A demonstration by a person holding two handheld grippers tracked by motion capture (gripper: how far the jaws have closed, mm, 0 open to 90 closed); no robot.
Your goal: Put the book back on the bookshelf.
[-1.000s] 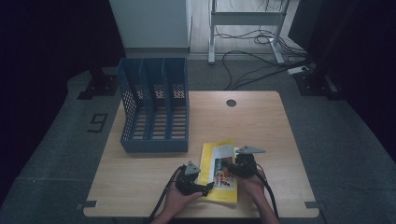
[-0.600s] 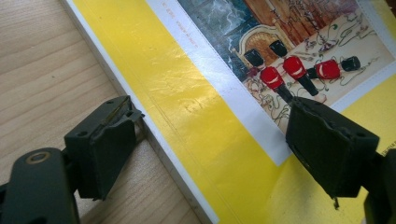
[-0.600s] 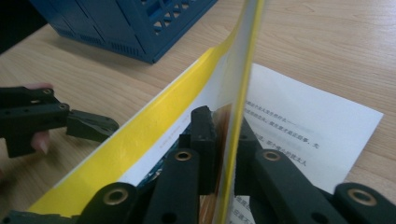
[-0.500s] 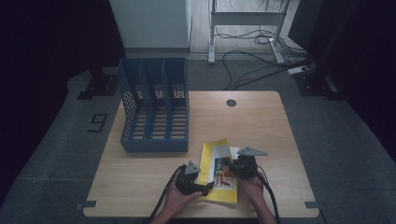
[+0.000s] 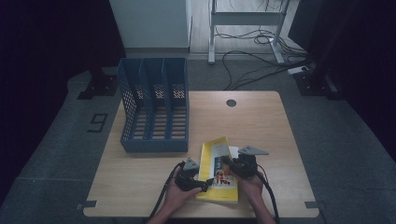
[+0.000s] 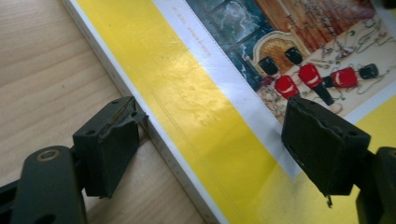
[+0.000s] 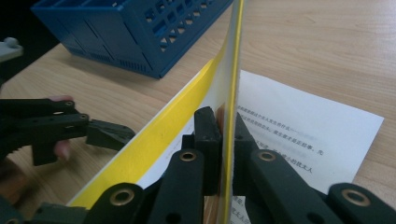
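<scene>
Yellow book [image 5: 218, 170] — lies at the near edge of the wooden table [image 5: 261, 121], between both hands; right gripper [image 5: 232, 164] has just been closing and now clamps the book's lifted front cover [image 7: 232, 88], held edge-on above a printed white page [image 7: 303, 135]. Left gripper [image 5: 205, 183] — jaws spread wide, one pad on the table against the book's spine edge, the other over the cover picture, nothing pinched. Blue three-slot file rack [image 5: 154, 105] lies flat just beyond the book; cables [image 5: 252, 60] trail on the floor behind.
</scene>
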